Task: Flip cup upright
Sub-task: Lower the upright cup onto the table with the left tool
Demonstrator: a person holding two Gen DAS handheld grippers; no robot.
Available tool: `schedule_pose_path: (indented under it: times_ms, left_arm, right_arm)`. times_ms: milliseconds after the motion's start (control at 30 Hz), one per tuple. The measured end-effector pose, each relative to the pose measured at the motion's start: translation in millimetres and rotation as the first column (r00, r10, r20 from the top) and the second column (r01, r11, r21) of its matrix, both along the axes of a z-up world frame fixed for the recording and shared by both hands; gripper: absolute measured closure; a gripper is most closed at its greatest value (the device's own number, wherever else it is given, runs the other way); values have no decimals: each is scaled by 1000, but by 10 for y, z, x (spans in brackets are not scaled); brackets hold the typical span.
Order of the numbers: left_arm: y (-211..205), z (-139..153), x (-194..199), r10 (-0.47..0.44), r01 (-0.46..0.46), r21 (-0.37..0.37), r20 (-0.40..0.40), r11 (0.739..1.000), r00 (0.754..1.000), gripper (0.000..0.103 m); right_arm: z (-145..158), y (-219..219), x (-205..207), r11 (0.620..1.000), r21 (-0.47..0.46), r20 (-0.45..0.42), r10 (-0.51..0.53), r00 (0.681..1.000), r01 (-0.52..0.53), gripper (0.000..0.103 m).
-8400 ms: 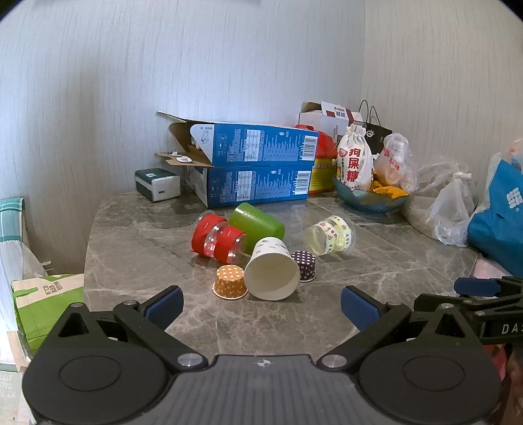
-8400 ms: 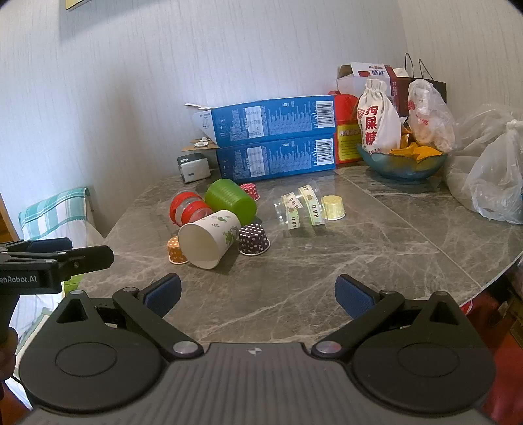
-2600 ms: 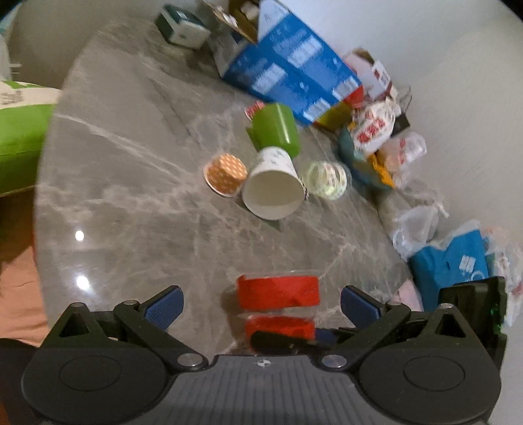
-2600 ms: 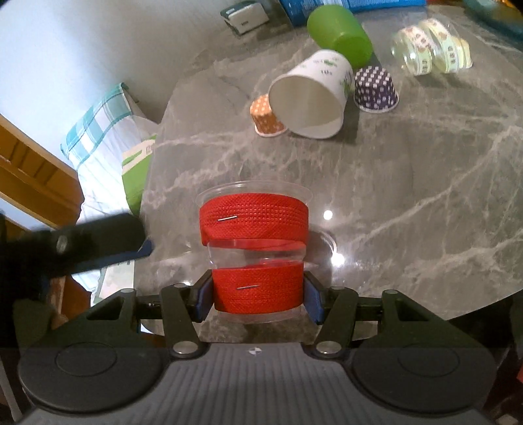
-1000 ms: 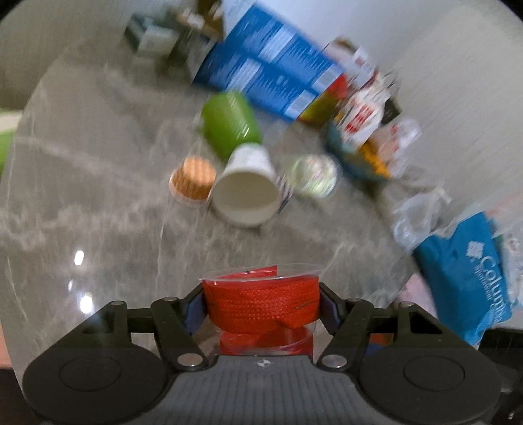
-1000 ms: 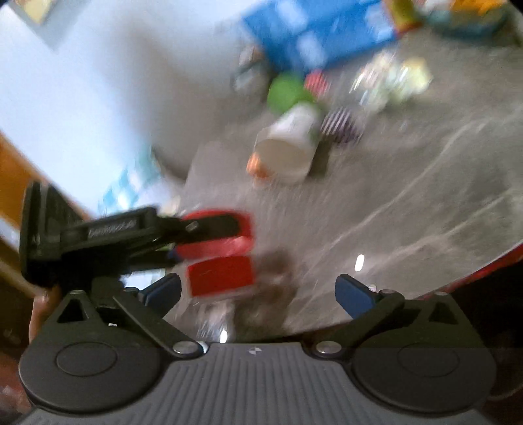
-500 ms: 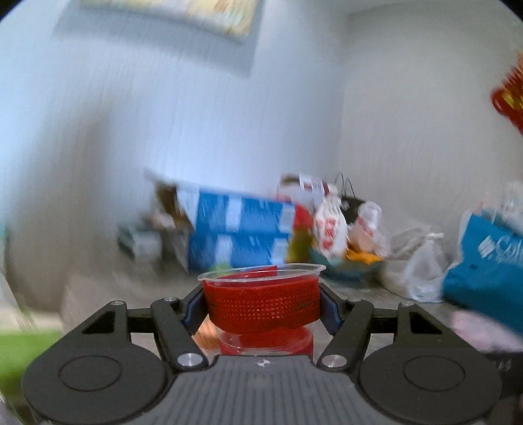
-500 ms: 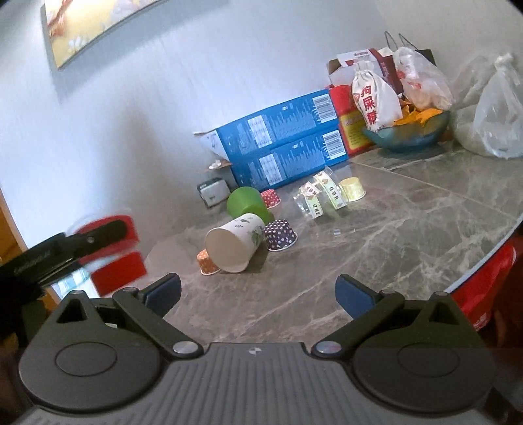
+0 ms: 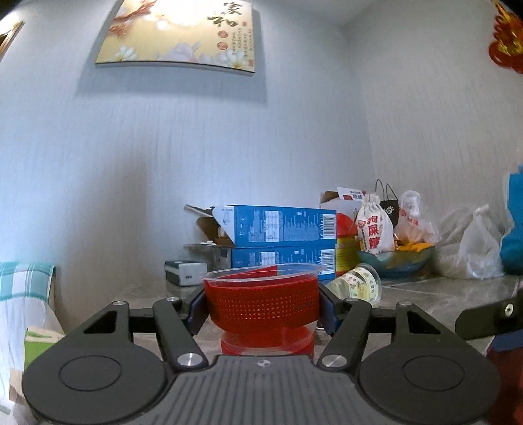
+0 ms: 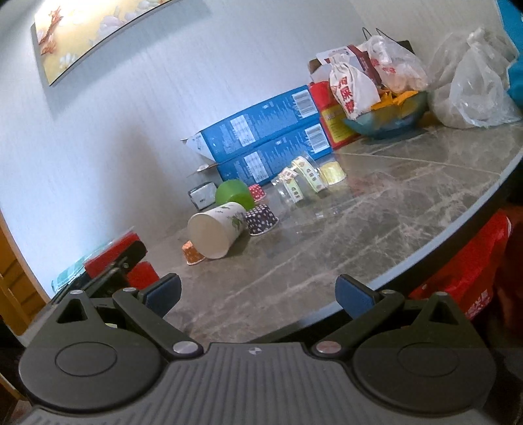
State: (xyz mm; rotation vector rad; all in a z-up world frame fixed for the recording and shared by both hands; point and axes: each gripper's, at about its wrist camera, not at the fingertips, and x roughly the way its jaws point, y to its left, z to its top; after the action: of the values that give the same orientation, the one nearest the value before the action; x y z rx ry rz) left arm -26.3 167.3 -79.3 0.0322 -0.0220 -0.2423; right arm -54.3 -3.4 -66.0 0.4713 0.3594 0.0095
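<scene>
Far right, white cloth pouch (image 9: 373,230) bears red characters 狗屎糖; wall painting (image 9: 178,31) carries 家和 in black; box barcodes unreadable

The clear cup (image 9: 261,296) wears red mesh bands. Behind it, the stacked boxes (image 9: 281,240) are blue with white barcode labels. Near them on the grey marbled table (image 10: 376,209) lie a white leaf-printed cup (image 10: 217,233), a plain green cup (image 10: 233,193), a dark white-dotted liner (image 10: 260,219) and an orange dotted liner (image 10: 193,252).
</scene>
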Motion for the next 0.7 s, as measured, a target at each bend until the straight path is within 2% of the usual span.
schedule_pose_path:
  times_ms: [467,700]
  left_arm:
    - [-71,-93,127,-2,4,30,-79,1000,997,35]
    - [-67,-162,98,-3,6,41,-63,999,998,35]
  right_arm:
    - [-56,19,-46,1000,0,-1,7,1000,-7,1]
    - [-74,30,-60,1000,0,-6,6,1000,-6,1]
